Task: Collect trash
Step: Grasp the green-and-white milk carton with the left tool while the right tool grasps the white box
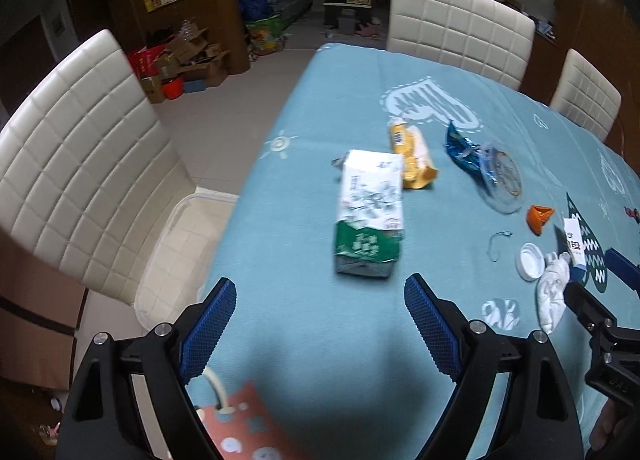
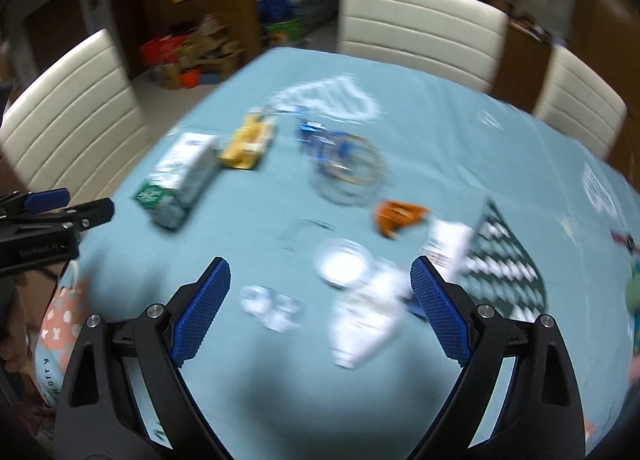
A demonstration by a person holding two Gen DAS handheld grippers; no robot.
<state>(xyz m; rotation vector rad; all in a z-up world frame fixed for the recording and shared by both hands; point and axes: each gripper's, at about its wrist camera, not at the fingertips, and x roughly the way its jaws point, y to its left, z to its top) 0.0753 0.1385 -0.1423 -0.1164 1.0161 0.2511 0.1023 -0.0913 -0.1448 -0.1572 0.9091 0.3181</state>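
Over the table [image 1: 304, 188]: both tongs apart, empty, angled down at scattered trash.
Left tongs [image 1: 320, 300] hover short of the milk carton [image 1: 368, 216]; right tongs [image 2: 320, 284] above crumpled tissue [image 2: 360, 324] and white lid [image 2: 342, 264]. Left view alone sharp, showing yellow wrapper [image 1: 412, 156], blue wrapper [image 1: 460, 144]; right view blurred.

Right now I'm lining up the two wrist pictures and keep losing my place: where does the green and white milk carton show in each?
Left wrist view: the milk carton lies flat at centre, just beyond the open fingers.
Right wrist view: the milk carton lies at left of centre, blurred.
Shared landmark: the yellow wrapper right beside the carton's far end in both.
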